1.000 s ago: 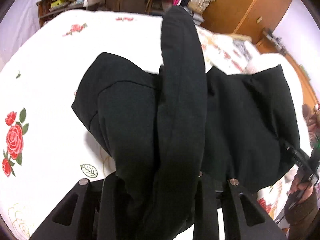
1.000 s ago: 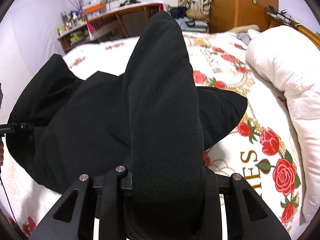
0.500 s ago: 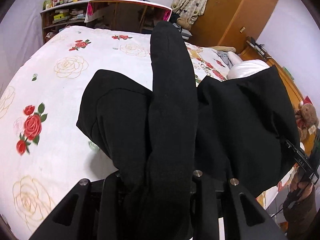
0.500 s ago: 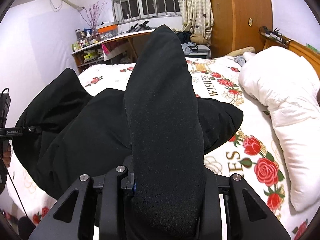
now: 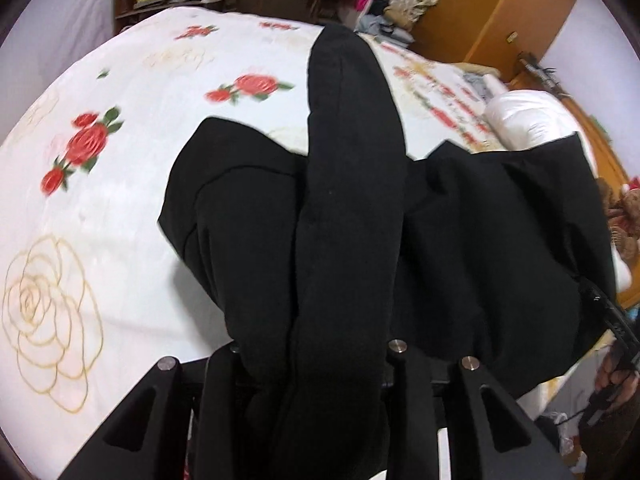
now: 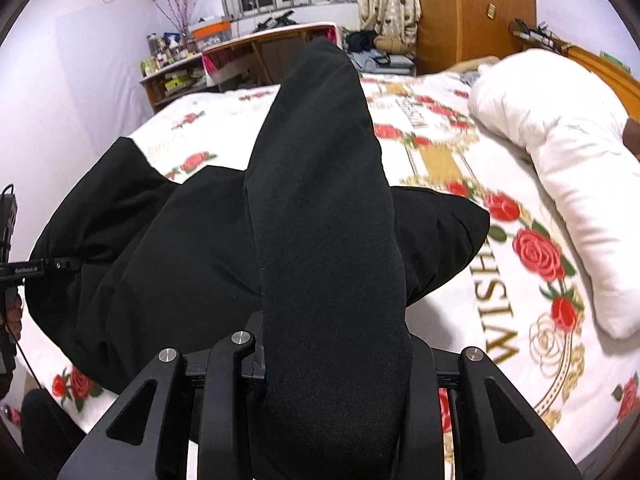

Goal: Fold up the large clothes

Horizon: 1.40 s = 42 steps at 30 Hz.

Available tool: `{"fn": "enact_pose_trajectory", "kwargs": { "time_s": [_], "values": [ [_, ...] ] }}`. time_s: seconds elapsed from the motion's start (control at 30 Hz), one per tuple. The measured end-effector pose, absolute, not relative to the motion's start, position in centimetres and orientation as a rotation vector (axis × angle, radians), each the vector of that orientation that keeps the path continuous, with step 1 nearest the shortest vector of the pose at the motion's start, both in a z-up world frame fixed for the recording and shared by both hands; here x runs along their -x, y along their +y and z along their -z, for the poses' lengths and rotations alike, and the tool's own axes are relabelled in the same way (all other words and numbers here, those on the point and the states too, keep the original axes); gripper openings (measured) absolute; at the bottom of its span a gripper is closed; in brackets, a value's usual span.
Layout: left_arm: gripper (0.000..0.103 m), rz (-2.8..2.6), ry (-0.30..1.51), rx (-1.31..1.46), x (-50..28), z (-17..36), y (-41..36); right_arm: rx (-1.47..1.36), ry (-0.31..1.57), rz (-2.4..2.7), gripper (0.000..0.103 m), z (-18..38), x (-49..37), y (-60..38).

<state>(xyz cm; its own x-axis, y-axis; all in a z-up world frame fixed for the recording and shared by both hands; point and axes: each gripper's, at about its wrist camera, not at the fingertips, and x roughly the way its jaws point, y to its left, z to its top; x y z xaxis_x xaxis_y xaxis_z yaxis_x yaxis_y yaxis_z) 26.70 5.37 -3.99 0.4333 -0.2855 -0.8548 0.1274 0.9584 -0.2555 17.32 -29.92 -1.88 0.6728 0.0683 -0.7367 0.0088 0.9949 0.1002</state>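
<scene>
A large black garment (image 5: 460, 248) hangs between my two grippers above a bed with a white rose-print cover (image 5: 100, 208). My left gripper (image 5: 316, 380) is shut on one edge of it; a thick fold drapes up over the fingers and hides the tips. My right gripper (image 6: 320, 368) is shut on the other edge (image 6: 180, 264), with a similar fold covering its fingers. The cloth sags between them, lifted off the bed. The right gripper's body shows at the right edge of the left wrist view (image 5: 612, 320); the left gripper's shows at the left edge of the right wrist view (image 6: 12, 268).
A white duvet (image 6: 560, 152) lies along the bed's right side. A wooden desk and cluttered shelves (image 6: 248, 56) stand beyond the far end. A wooden wardrobe (image 6: 472, 12) is at the back right. A stuffed toy (image 5: 624, 208) sits by the bed.
Both grippers have moved with the garment held up; the views tilt and shift over the bed. The grip on the cloth is unchanged.
</scene>
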Motion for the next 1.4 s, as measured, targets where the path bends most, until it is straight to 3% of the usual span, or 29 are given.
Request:
{"fn": "enact_pose_trajectory", "kwargs": {
  "time_s": [0.27,0.53,0.67,0.8,0.87,1.1,1.4],
  "values": [
    [0.041,0.187,1.112,0.098,-27.0,7.3,6.5,-0.07,0.876,0.0,0.034,4.9,-16.9,-30.8],
    [0.069,0.154,1.134,0.105,-26.8,9.8,7.9,-0.071,0.937,0.022,0.044,7.1,-16.8,-31.5],
    [0.076,0.149,1.137,0.141,-26.3,9.5,8.8,-0.107,0.966,0.037,0.055,7.2,-16.7,-32.2],
    [0.094,0.129,1.107,0.184,-25.1,8.2,10.1,-0.061,0.969,0.071,0.067,6.5,-16.1,-32.1],
    [0.096,0.111,1.079,0.188,-24.3,6.8,10.7,-0.059,0.932,0.097,0.078,5.4,-15.5,-32.4],
    [0.1,0.069,1.027,0.077,-21.2,2.2,8.9,-0.035,0.83,0.119,0.078,0.1,-13.3,-31.2],
    [0.1,0.085,1.012,0.043,-15.9,1.3,3.8,-0.058,0.854,0.059,0.078,0.1,-9.6,-25.2]
  ]
}}
